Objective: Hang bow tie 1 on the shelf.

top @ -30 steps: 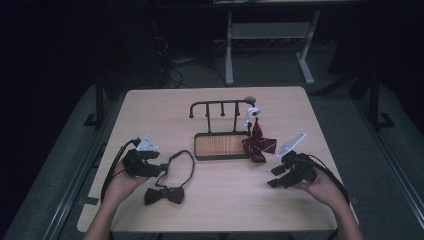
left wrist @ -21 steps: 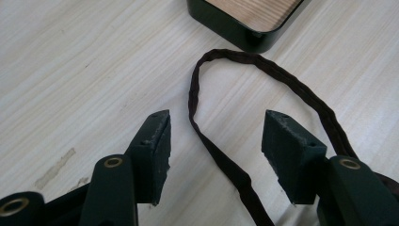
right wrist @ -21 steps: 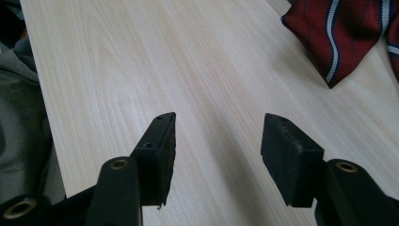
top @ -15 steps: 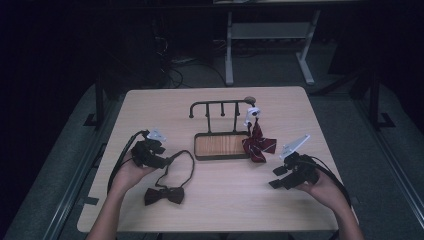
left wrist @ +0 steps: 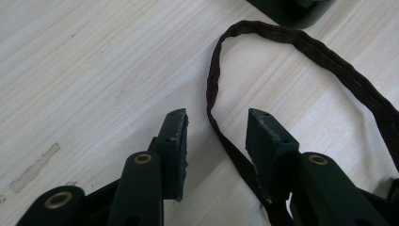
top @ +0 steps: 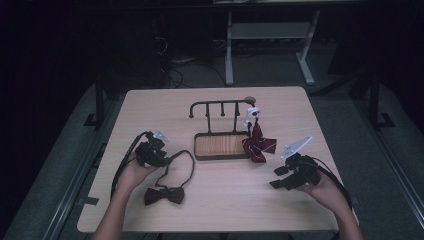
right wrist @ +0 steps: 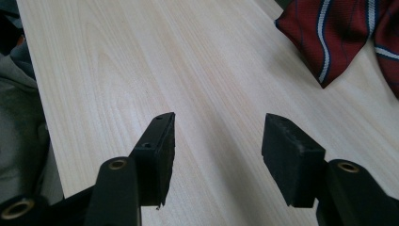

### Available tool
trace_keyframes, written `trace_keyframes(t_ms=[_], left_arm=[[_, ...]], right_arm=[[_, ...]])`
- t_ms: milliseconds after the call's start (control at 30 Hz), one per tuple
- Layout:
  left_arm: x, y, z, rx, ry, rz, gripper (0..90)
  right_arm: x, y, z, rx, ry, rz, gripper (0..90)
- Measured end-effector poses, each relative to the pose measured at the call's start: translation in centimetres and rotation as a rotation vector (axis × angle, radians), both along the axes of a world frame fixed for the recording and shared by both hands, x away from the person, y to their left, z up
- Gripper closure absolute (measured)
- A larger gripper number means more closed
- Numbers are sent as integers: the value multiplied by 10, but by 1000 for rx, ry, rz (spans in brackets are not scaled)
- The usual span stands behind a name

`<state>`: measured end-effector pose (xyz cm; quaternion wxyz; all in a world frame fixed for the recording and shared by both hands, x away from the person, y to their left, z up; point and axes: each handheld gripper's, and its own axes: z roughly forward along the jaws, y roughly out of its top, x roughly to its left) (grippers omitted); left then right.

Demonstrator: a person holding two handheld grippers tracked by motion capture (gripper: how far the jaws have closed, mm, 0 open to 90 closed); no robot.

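A light wooden table (top: pixel 150 107) carries 2 bow ties (top: pixel 164 195) and 1 rack (top: pixel 221 146).

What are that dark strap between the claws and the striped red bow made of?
The strap looks like soft woven fabric, matte dark brown: it lies limp, with a stitched, slightly fuzzy edge. The striped red bow seems a smooth woven cloth, perhaps polyester or silk, with a faint sheen and crisp folds.

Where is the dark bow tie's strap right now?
In the high view the strap loops on the table's left half, between the stand's tray and the left tool; its near side runs between that tool's open jaws.
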<state>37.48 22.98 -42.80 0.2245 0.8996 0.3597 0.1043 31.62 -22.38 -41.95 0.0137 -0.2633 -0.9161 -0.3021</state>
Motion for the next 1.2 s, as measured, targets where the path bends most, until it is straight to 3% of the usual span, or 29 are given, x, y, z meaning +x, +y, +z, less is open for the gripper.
trace_keyframes(t_ms=[100,133,267,533,933,1200], left_arm=[[1,-2,-3,-8,5,7,602],[2,-3,-3,24,18,-15,603],[2,-6,-6,24,23,-19,647],[2,-9,-12,75,47,-38,724],[0,-11,-13,73,48,-66,890],[-4,-9,-5,49,14,-78,898]], right_arm=[[0,0,0,-2,-3,-2,442],[0,0,0,-5,-3,0,442],[0,1,-1,-9,-5,1,442],[-1,2,0,-7,-12,3,441],[-2,2,2,2,-17,4,450],[-1,1,-1,-2,-12,0,449]])
